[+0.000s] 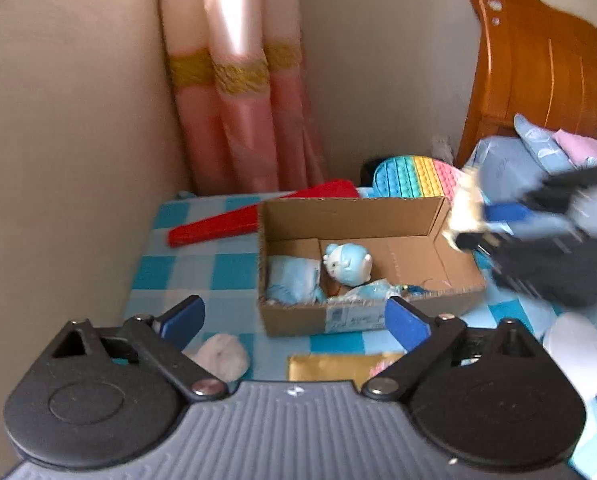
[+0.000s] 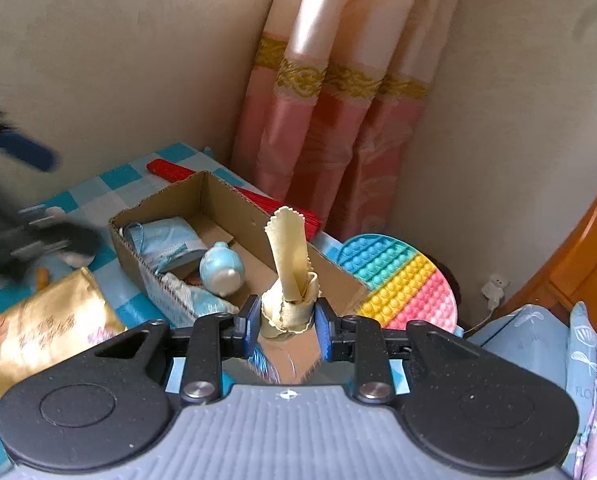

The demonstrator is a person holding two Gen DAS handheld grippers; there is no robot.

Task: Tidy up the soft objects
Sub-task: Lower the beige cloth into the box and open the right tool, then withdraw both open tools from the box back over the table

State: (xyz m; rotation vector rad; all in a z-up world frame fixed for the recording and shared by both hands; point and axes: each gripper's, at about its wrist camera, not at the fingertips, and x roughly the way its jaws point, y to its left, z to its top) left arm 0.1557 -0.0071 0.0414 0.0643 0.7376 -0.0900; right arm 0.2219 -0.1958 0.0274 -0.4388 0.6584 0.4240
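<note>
Right wrist view shows a yellow cloth point(image 2: 288, 280) squeezed tight between the right gripper point(image 2: 285, 322) pads, held up over the near end of the cardboard box point(image 2: 242, 208). Inside the box sit a blue round toy point(image 2: 222, 268) and a blue cloth point(image 2: 166, 240). Left gripper point(image 1: 294, 320) is wide open, holding nothing, above the checked tablecloth point(image 1: 194, 268) near a white fluffy ball point(image 1: 220, 356).

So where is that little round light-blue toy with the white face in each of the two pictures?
Left wrist view: the light-blue toy lies inside the open cardboard box, just right of centre.
Right wrist view: the toy is left of centre, in the same box.
Shared landmark: the round rainbow bubble mat behind the box.
</note>
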